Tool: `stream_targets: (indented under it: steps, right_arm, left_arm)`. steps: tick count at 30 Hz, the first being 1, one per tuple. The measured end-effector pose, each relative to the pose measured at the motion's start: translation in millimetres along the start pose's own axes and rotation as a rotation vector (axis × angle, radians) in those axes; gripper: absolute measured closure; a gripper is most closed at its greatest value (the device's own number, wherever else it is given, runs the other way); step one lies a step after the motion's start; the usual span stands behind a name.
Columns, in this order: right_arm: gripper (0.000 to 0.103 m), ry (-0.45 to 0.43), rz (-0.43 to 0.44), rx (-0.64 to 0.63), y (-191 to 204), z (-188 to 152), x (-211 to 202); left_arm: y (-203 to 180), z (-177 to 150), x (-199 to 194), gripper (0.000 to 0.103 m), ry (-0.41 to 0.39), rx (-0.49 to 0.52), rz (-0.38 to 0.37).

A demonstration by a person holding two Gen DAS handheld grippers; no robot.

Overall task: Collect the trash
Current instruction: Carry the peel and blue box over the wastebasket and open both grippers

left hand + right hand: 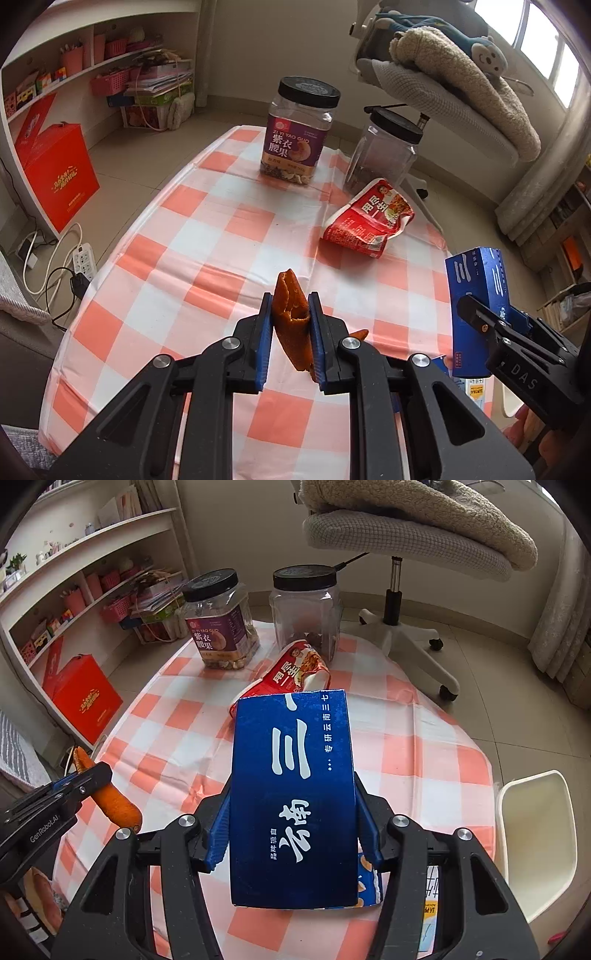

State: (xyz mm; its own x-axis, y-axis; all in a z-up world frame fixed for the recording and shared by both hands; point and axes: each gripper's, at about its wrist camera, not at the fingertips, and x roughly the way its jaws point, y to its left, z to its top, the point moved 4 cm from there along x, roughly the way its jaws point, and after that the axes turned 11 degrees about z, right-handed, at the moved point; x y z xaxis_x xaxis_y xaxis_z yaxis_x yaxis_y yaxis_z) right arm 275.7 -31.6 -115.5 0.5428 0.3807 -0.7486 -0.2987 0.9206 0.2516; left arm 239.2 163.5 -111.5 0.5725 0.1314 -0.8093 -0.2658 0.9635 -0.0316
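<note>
My left claw (290,325) is clamped on a folded orange peel (291,317), held above the near edge of the checkered worktop (207,236). My right claw (291,834) grips a blue carton (291,794) by its long sides, also lifted off the worktop. Just beyond the carton lies a crumpled red snack bag (291,672). Behind the bag stand a purple-labelled nut jar (221,627) and a clear jar (306,605), both with black lids
</note>
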Motion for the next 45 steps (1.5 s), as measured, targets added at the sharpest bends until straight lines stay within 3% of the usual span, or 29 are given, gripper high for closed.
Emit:
stream_targets:
  steps: [18, 33, 41, 42, 45]
  right_arm:
    - [0.049, -0.065, -0.097, 0.088, -79, -11, -56]
    - [0.049, -0.129, -0.246, 0.237, -180, -35, -115]
    - [0.048, -0.164, -0.347, 0.325, -235, -54, -144]
    - [0.047, -0.169, -0.36, 0.338, -242, -57, -149]
    - [0.032, -0.191, -0.399, 0.384, -264, -66, -164]
  left_arm:
    - [-80, -13, -16, 0.084, -0.02, 0.086, -0.107]
    - [-142, -38, -20, 0.084, -0.018, 0.207, -0.154]
    - [-199, -58, -31, 0.084, -0.02, 0.317, -0.2]
    - [-207, -60, -32, 0.084, -0.023, 0.331, -0.206]
    - [-233, -65, -37, 0.084, -0.02, 0.356, -0.234]
